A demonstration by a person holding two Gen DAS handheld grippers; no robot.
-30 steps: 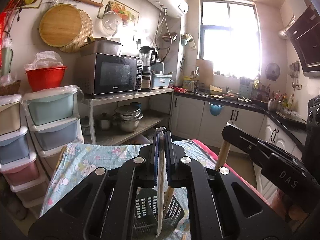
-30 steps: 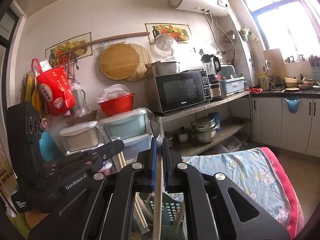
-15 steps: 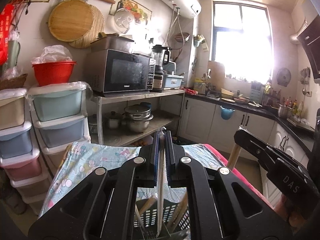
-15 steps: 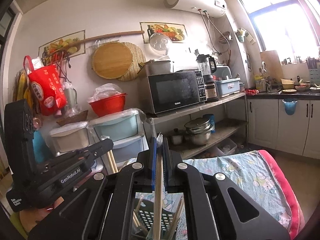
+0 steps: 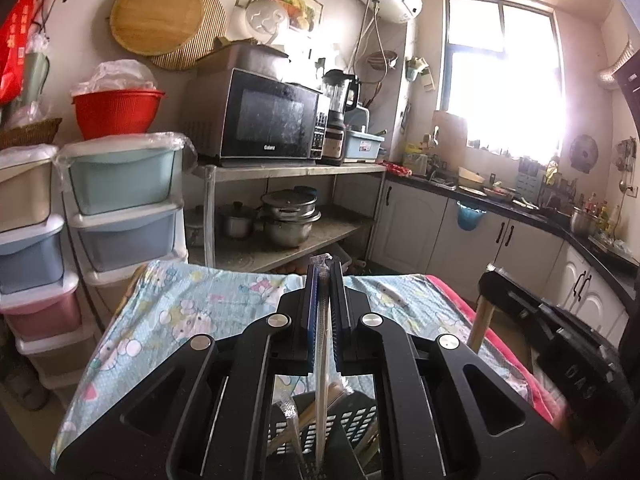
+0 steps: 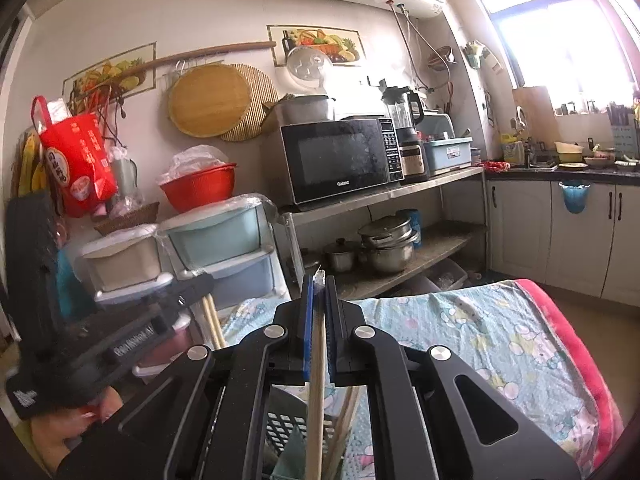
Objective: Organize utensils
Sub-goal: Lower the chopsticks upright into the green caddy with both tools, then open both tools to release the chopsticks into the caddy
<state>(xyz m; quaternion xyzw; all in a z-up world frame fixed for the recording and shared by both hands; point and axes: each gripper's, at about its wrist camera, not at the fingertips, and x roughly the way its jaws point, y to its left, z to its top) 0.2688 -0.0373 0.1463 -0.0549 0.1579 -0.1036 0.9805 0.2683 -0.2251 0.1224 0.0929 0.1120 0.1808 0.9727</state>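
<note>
Showing only rightward, red bag [image 6: 78, 160] hangs beside bins.

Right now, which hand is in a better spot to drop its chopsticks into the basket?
Probably the left. The left hand-held gripper holds its wrapped chopsticks upright with the tips already down inside the basket. The right chopsticks also hang over it, but their tips are cut off from view.

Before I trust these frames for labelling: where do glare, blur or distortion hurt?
Left wrist view: window blown out, flare washing the counter; fisheye bends the edges. Right wrist view: window overexposed, left gripper and hand blurred; basket dim beneath.
</note>
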